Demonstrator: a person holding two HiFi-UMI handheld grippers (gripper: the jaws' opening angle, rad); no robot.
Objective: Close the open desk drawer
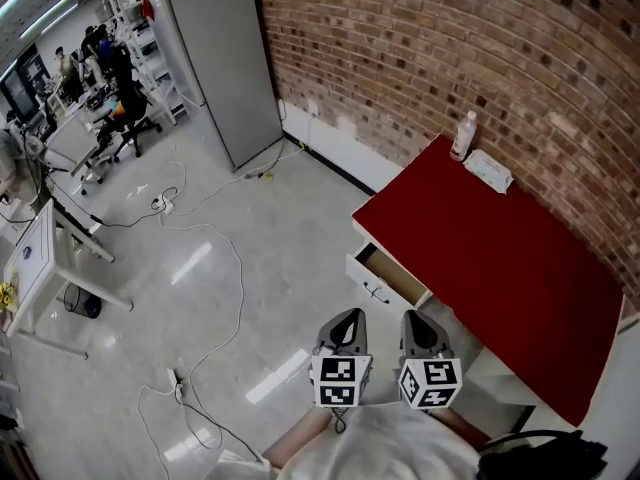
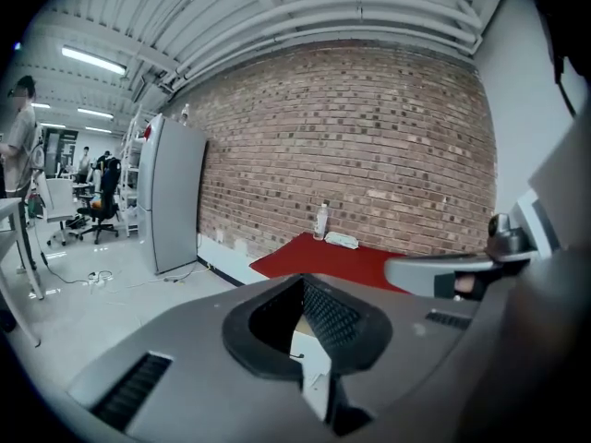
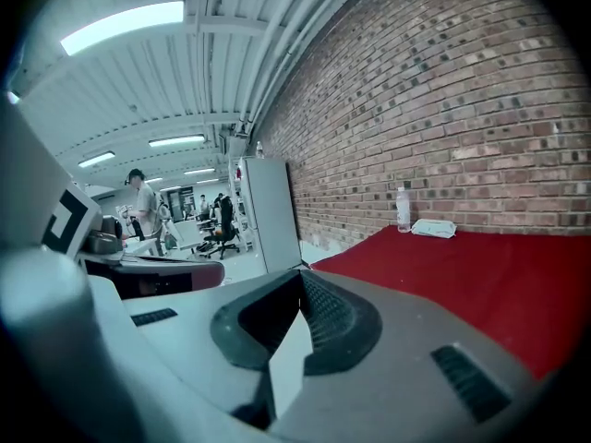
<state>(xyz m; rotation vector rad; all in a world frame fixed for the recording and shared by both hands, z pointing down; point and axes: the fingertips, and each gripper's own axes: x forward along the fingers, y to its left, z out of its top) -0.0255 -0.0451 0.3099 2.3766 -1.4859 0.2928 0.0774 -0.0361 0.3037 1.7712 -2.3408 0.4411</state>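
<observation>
Red desk top (image 1: 500,258) runs ahead and to the right of my right gripper (image 1: 420,318), against the brick wall (image 1: 450,38). Drawer (image 1: 385,276) hangs open from the desk's near edge, front panel pushed out over the floor, inside looks bare. It sits ahead of both grippers, roughly between their lines; neither touches it.

Left gripper (image 1: 347,316): jaws together at the tips, nothing clamped. In the left gripper view (image 2: 303,284) the black pads meet in a point, and through the slot below them I see a pale panel that is probably the drawer front (image 2: 310,370).

Right gripper view (image 3: 297,289): same story, jaws together, nothing held. Desk top (image 3: 462,266) fills the space ahead-right of it.

Far end of the desk, well beyond both grippers: clear bottle (image 1: 463,135) upright by the wall, white packet (image 1: 488,170) lying just beside it. Both also show in the right gripper view, bottle (image 3: 402,209) and packet (image 3: 434,228), and the bottle in the left one (image 2: 320,221).

Grey cabinet (image 1: 225,58) stands ahead-left, well apart from the desk. Cables (image 1: 225,258) trail across the floor left of my left gripper.
</observation>
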